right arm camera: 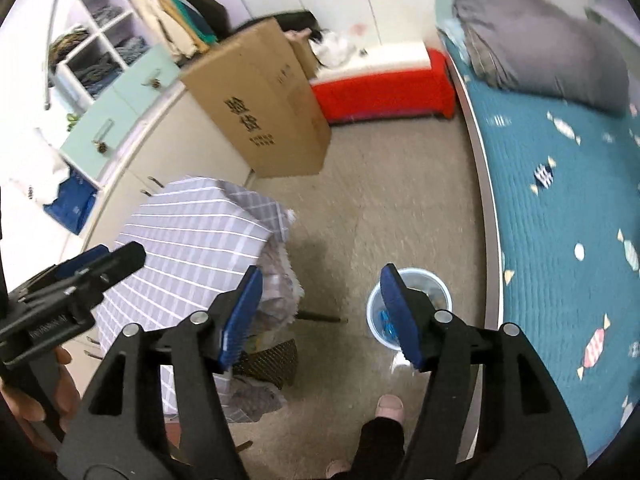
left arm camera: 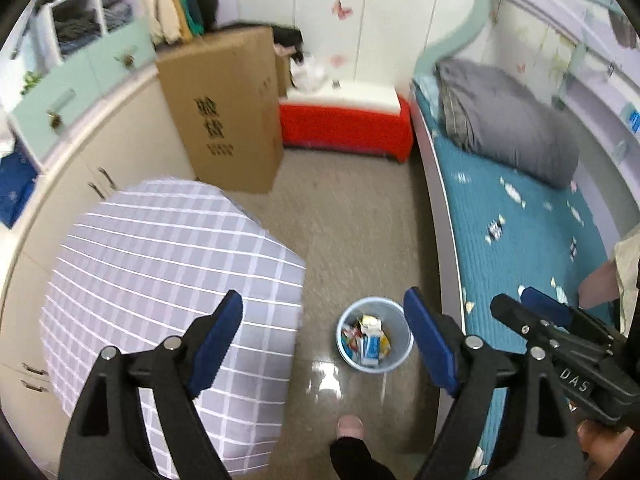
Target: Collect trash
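Note:
A small light-blue trash bin (left arm camera: 375,334) stands on the floor between the covered table and the bed, holding several wrappers and a small carton (left arm camera: 370,340). It also shows in the right wrist view (right arm camera: 432,296), partly behind a finger. My left gripper (left arm camera: 324,320) is open and empty, high above the bin. My right gripper (right arm camera: 320,304) is open and empty, also high above the floor. The right gripper appears in the left wrist view (left arm camera: 532,312) over the bed edge. The left gripper appears in the right wrist view (right arm camera: 104,260) over the table.
A table with a grey checked cloth (left arm camera: 168,280) stands on the left. A bed with a teal cover (left arm camera: 520,220) and grey duvet (left arm camera: 504,120) is on the right. A tall cardboard box (left arm camera: 224,108), a red bench (left arm camera: 348,124) and cabinets (left arm camera: 80,80) stand behind. The person's foot (left arm camera: 350,426) is below.

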Available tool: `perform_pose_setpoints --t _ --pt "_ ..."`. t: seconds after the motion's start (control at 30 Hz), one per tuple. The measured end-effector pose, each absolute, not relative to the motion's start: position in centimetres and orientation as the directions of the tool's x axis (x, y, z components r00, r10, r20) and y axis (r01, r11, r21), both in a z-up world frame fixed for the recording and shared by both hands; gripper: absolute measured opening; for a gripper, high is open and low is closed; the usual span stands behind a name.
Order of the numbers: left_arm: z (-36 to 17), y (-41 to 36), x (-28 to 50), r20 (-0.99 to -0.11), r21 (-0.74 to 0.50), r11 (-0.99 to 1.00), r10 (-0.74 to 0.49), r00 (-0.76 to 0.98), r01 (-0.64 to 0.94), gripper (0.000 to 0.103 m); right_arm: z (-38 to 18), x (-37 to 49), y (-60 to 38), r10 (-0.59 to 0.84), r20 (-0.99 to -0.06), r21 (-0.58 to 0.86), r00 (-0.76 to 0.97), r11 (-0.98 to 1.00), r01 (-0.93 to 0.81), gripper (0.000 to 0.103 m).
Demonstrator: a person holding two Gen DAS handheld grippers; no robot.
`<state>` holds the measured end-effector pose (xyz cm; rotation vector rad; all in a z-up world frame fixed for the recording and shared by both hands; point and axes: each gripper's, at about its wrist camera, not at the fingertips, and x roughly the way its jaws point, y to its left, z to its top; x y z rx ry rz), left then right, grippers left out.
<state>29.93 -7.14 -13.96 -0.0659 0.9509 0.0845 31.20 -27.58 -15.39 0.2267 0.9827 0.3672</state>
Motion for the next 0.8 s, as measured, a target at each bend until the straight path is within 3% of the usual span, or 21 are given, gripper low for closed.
perform_pose_setpoints --t 0.33,0.8 --pt "-5.7 -5.1 16.2 -0.687 0.019 0.997 0.067 0.723 -0.074 0.089 -6.2 17.6 -24.6 0.347 -0.638 0.256 0.688 0.938 -0.235 0.08" --pt "-0.9 -4.3 1.2 -0.57 -0.017 0.997 0.051 0.82 -0.074 0.094 -1.3 2.1 -24.1 0.253 -0.536 0.125 0.806 0.967 -0.22 0.089"
